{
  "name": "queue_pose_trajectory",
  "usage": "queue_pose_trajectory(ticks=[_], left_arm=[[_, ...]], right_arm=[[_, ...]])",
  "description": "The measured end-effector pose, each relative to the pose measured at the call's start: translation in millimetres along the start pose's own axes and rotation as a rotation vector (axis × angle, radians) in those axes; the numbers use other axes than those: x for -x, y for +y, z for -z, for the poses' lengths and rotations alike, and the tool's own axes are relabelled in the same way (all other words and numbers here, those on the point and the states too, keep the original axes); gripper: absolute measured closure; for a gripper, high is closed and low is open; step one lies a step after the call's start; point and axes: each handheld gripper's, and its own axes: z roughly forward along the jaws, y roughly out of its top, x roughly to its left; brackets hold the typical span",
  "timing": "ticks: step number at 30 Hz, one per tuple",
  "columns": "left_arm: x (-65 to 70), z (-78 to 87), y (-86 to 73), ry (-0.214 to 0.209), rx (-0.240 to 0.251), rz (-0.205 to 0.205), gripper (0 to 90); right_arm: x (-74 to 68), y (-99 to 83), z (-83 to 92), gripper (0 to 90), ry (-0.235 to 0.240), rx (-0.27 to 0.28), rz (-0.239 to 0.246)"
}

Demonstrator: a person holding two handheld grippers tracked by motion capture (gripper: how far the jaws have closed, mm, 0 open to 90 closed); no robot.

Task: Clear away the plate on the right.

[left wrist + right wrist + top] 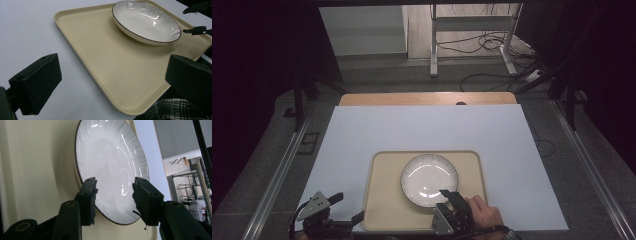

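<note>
While its two black jaws stand apart over the near rim of the plate (110,167), the right gripper (115,192) is released, with no pad pressing on the china that shows in the gap between them. Just ahead of this gripper the white, dark-rimmed plate sits flat on the beige tray (384,200), toward the tray's middle. The hand (484,214) that carries the gripper lies at the tray's near right corner. Well off to the side, the left gripper (344,207) hovers at the tray's near left corner, jaws wide apart and nothing between them; the tray's corner lies below its gap. Beyond both grippers the tray rests on a white sheet (427,125) covering the worktop (427,98).
</note>
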Motion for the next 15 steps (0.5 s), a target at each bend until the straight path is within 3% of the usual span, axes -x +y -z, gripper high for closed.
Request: queue_pose_trajectory(ticks=[8,15], left_arm=[[0.0,0.0,0.0,0.000,0.001,0.000,0.3],[0.0,0.0,0.0,0.000,0.000,0.000,0.3]], right_arm=[[6.0,-4.2,-0.4,50.7,0.012,0.005,-0.044],[13.8,-9.7,-0.8,47.6,0.041,0.014,-0.126]])
